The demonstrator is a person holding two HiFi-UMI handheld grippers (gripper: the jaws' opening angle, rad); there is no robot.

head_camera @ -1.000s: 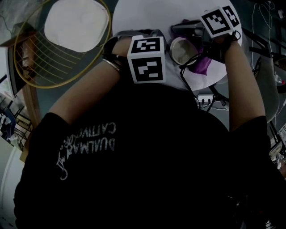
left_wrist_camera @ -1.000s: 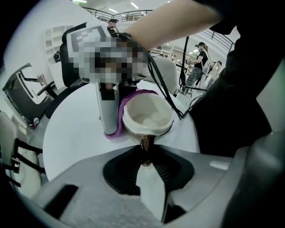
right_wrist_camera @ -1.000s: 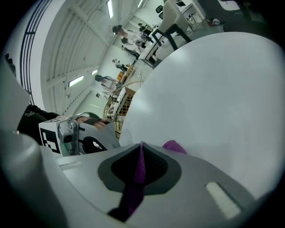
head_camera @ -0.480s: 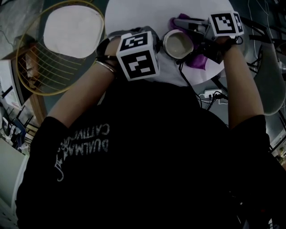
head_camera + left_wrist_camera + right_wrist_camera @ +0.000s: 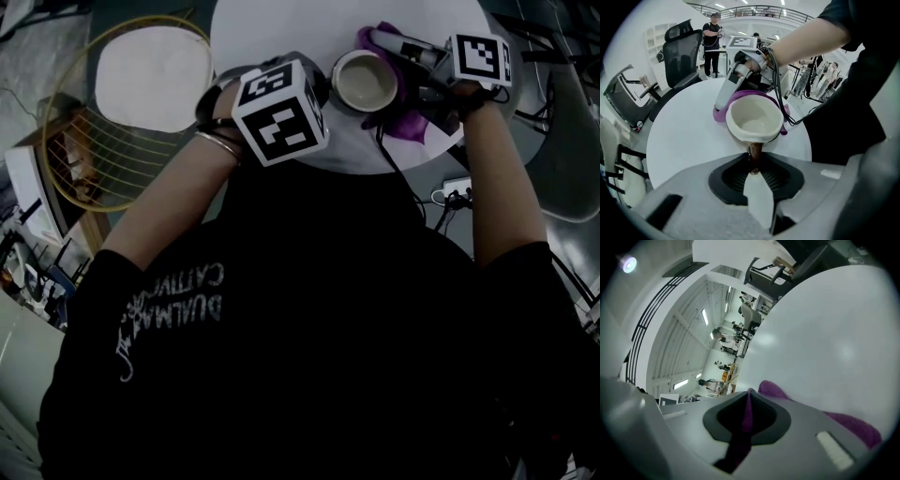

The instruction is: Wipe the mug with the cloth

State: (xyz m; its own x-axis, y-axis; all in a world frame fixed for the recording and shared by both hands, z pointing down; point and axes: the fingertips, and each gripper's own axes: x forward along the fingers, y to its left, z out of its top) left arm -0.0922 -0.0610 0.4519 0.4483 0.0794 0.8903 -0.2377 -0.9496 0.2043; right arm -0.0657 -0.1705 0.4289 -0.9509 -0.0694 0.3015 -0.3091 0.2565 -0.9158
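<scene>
Nearest in the head view, the left forearm [image 5: 169,202] and the right forearm [image 5: 502,187] reach out from a black shirt [image 5: 281,309] over the near edge of a round white table [image 5: 679,136]. The left tool [image 5: 754,161] has its jaws drawn narrow onto the brown handle [image 5: 755,151] of a cream mug [image 5: 754,119], pinching it from both sides. The mug's mouth faces up and toward that tool, showing a pale inside. Whether the mug's base rests on the table cannot be told. Just right of the mug, the right tool [image 5: 748,397] has its jaws closed on a fold of the purple cloth [image 5: 776,391], which runs as a thin strip between the pads and bunches out beyond them. In the left gripper view the cloth wraps round the far and left side of the mug, touching its wall, and the right tool's long pale finger [image 5: 726,89] lies over it. A black cable [image 5: 808,117] trails off the table's right edge. Beyond the table on the left stands a black mesh office chair [image 5: 686,51] and, further off, a person in dark clothes [image 5: 712,44]
</scene>
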